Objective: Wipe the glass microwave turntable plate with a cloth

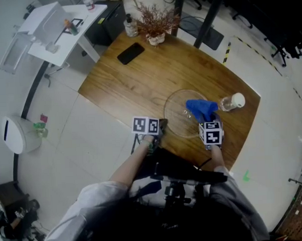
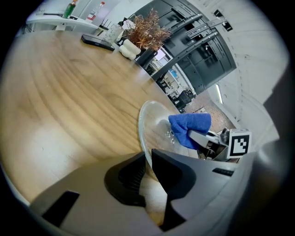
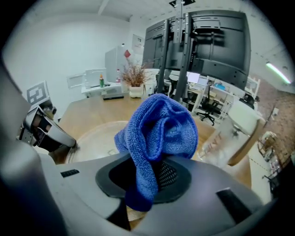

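The clear glass turntable plate point(image 1: 180, 116) lies on the wooden table point(image 1: 139, 78) near its front edge. My left gripper point(image 1: 162, 127) is shut on the plate's near left rim; in the left gripper view the rim point(image 2: 144, 138) runs in between the two jaws point(image 2: 148, 167). My right gripper point(image 1: 206, 120) is shut on a bunched blue cloth point(image 1: 201, 109), which hangs over the right part of the plate. In the right gripper view the cloth point(image 3: 159, 131) fills the gap between the jaws, with the plate point(image 3: 94, 138) beneath and to the left.
A clear plastic bottle point(image 1: 232, 102) with a white cap lies just right of the plate. At the table's far end are a black phone point(image 1: 130, 53), a vase of dried twigs point(image 1: 156, 25) and a small bottle point(image 1: 130, 26). A white side table point(image 1: 62, 26) stands beyond.
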Motion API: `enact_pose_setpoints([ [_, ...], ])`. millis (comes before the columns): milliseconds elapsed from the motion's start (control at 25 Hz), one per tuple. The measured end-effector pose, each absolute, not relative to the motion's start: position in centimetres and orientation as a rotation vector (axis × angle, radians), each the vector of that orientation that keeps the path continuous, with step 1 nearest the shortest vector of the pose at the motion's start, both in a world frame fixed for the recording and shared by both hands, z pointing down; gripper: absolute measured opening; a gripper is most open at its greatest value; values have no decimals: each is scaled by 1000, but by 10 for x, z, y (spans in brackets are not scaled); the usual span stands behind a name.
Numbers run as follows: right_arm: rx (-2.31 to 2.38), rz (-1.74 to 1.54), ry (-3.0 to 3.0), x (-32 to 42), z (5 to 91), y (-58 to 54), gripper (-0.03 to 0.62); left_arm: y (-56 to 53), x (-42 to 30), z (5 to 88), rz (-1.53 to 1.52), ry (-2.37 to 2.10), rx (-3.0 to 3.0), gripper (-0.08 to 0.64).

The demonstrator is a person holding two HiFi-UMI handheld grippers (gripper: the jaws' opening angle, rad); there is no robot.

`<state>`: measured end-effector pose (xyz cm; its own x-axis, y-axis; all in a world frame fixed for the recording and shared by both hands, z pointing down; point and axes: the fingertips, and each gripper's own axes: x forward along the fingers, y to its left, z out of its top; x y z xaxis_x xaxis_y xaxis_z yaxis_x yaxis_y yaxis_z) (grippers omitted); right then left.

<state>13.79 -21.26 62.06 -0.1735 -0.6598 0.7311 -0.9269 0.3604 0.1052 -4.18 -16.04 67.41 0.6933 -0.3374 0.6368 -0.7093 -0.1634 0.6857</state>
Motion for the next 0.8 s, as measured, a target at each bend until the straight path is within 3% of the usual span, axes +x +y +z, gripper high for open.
enact_pose_setpoints([
  [320,1474,526,-1870,180,619,-206,92,-161,-42,676,404,-842,1761,38],
  [800,1170,606,-2224,29,597,-159,91,-160,-41,675,408,-855,1772,38],
])
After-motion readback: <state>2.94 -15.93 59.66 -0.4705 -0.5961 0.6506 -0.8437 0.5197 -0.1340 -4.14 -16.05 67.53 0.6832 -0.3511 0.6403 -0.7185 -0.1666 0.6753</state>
